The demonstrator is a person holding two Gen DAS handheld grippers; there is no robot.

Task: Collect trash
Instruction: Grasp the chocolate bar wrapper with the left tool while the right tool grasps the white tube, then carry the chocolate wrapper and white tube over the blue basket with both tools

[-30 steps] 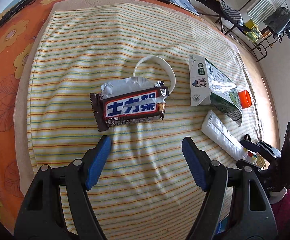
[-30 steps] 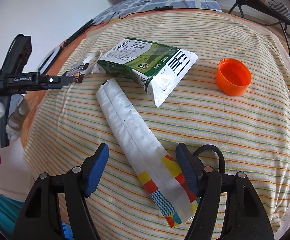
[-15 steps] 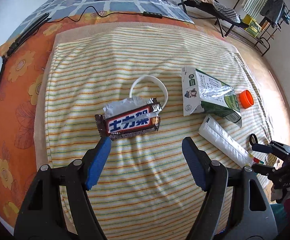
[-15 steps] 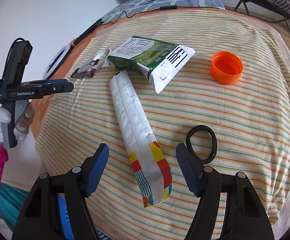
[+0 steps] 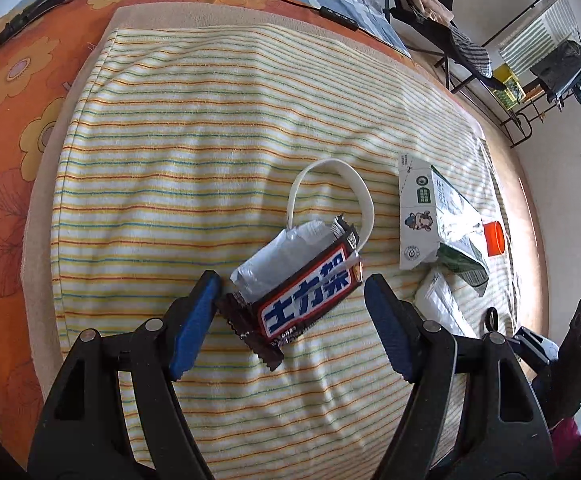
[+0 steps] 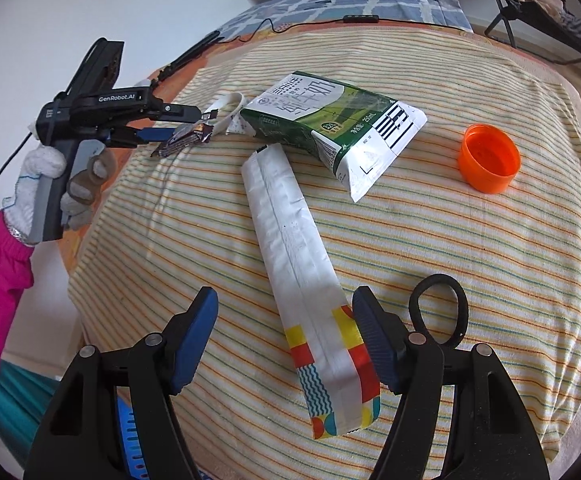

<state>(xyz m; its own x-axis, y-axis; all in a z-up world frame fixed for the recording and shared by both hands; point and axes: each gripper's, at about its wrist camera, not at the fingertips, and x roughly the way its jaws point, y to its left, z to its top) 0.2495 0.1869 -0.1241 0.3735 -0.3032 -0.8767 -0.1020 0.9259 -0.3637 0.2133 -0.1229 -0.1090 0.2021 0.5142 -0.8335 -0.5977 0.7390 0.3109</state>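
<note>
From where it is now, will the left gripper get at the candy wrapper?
Probably yes. The left gripper is open with the candy wrapper lying between its fingers, nothing over it; only the white band lies behind it.

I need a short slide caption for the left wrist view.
Open left gripper closing in on a candy wrapper lying on the striped towel.

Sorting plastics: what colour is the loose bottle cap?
Orange; the bottle cap shows best in the right wrist view.
</note>
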